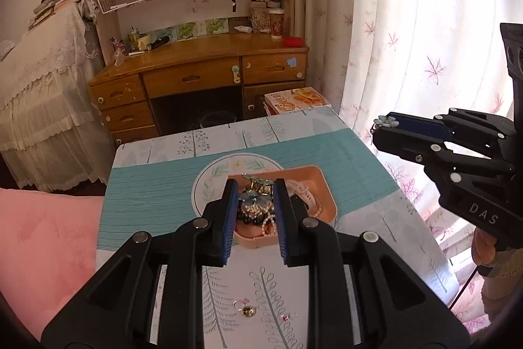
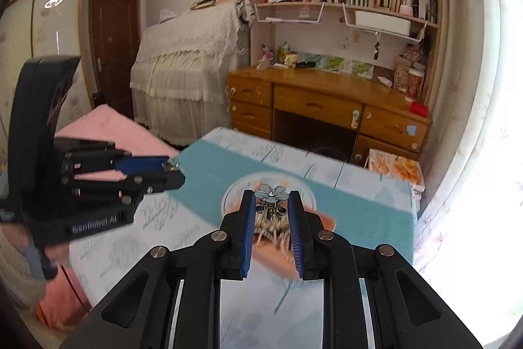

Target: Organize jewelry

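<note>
Evenly, flower clip (image 2: 272,194) between hand-held gripper (image 2: 272,201) pads

Left claw (image 1: 254,190) and right claw (image 2: 272,197) both raised, jaws nearly closed.

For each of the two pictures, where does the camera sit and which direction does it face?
Left wrist: sits on the left hand-held gripper, facing along its fingers down over the peach tray toward the wooden desk; the right hand-held gripper and a hand show at right.
Right wrist: sits on the right hand-held gripper, which grips a flower ornament, facing the same desk; the left hand-held gripper shows at left.
Shared: tray, desk, both grippers.
</note>
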### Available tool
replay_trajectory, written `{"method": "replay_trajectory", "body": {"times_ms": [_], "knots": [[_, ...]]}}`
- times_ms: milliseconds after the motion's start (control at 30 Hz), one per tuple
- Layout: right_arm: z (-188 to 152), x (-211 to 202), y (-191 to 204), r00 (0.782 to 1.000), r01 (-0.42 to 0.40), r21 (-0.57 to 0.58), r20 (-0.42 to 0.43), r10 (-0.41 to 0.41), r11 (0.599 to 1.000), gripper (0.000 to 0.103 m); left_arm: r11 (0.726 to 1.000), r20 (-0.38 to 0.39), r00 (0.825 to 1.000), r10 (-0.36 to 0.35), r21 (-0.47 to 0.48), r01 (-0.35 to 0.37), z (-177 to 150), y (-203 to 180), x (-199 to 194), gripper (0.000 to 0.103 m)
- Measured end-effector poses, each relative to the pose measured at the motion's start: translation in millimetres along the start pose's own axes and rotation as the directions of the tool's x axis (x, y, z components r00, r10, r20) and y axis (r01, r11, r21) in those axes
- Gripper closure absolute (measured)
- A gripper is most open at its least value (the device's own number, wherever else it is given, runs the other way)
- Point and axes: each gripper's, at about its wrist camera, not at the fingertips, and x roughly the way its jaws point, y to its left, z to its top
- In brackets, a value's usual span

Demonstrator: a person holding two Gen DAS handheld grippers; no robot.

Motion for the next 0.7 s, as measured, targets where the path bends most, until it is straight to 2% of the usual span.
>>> {"method": "replay_trajectory", "body": {"times_ms": [133, 300, 467, 700], "knots": [[33, 27, -13, 0.999, 0.035, 0.018, -0.028, -0.035, 0.999, 0.083, 0.999, -0.037, 0.999, -0.018, -0.027, 0.017, 19, 1, 29, 0.084], [44, 93, -34, 0.986, 0.068, 0.069, -0.157, -0.056, 0.995, 0.083, 0.998, -0.135, 0.990, -0.032, -0.052, 0.025, 15, -2, 96, 0.084], [21, 163, -61, 0.957, 0.079, 0.173, -0.288, -0.026, 0.982, 0.083, 0.994, -0.220, 0.973, -0.063, -0.103, 0.041, 1, 4, 154, 0.084], [-25, 218, -89, 0.923, 0.113, 0.236, -0.384, -0.014, 0.965, 0.083, 0.989, -0.310, 0.947, -0.083, -0.141, 0.041, -18, 10, 206, 0.083]]}}
